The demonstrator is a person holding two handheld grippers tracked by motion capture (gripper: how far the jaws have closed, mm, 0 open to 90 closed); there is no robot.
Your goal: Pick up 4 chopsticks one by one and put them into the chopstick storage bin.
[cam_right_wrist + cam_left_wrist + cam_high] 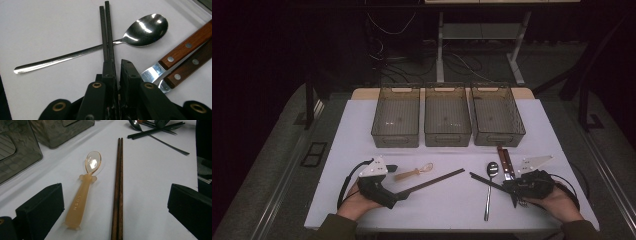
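Observation:
My left gripper (115,203) rests on the white table at the near left and stands wide open. Between its black pads (41,211) lie an amber plastic spoon (83,192) and a pair of brown wooden chopsticks (118,187), neither touched. In the high view the amber spoon (414,173) lies just beyond the brown chopsticks (434,181). My right gripper (117,66), at the near right (510,186), is shut on a pair of black chopsticks (106,32). They lie across the handle of a steel spoon (146,30) and point left (486,180).
Three translucent grey bins (395,136) (447,136) (498,136) stand in a row at the back of the table. Two wooden-handled knives (186,53) lie right of the steel spoon (488,192). Both cables trail at the table's near edge.

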